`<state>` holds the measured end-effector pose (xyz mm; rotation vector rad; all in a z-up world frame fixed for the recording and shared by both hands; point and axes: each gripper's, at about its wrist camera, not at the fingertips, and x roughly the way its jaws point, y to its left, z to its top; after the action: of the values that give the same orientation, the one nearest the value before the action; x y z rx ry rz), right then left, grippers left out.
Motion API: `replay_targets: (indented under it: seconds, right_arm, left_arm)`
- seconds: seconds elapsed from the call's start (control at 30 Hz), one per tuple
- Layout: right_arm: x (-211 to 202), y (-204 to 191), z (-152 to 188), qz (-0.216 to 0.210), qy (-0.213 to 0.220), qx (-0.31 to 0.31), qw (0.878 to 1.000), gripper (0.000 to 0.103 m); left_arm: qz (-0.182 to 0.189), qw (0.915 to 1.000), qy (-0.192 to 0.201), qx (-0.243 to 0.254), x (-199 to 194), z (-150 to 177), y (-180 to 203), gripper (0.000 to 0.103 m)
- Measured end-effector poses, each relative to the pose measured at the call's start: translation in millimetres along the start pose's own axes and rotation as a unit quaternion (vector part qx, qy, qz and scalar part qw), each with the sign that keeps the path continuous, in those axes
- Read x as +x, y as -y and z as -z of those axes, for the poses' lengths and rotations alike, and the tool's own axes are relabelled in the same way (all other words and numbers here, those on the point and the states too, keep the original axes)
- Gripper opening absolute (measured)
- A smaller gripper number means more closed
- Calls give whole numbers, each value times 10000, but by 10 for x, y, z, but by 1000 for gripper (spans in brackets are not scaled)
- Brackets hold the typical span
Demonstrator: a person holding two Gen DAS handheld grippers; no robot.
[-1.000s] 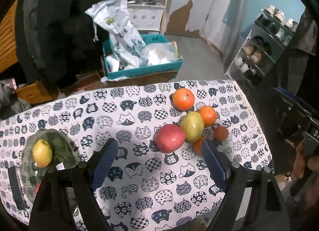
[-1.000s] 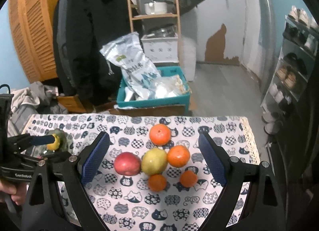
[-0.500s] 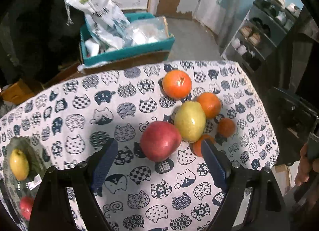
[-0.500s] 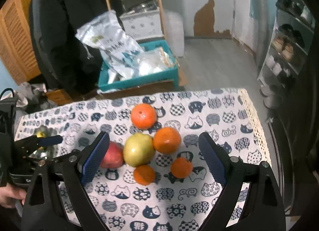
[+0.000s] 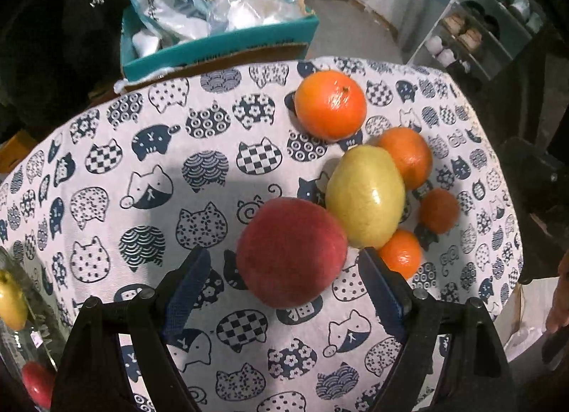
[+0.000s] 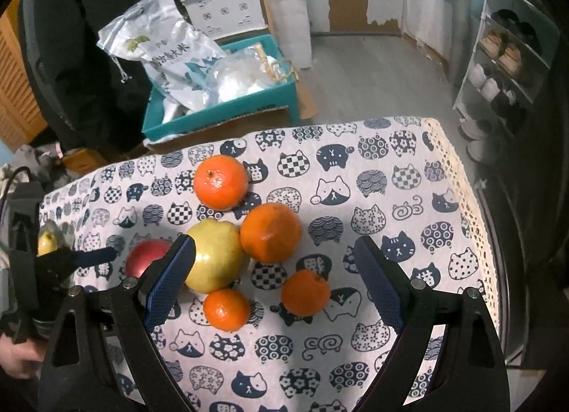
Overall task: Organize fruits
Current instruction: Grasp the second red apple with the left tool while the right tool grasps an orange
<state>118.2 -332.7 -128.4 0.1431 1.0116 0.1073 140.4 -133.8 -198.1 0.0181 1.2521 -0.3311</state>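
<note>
— So, where do your tongs stand?
— Both apart and empty. Your left gripper straddles the red apple; your right gripper hangs over the small oranges, toward the table's right edge.
— Risk?
— The apple touches the yellow pear. Close carelessly and you nudge the pear, so the cluster could roll off the tablecloth.
</note>
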Motion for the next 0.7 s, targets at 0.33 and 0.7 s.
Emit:
replay_targets:
  seconds: [0.33,0.7]
  right_arm:
    - [183,40,13,39,-192,85,9998,89]
    - [358,100,4,93,-390,129,9991,89]
  left_arm:
    - [65,9997,-215,59,265,-17,18,86]
    - [226,9994,-228,159,385,-13,10,75]
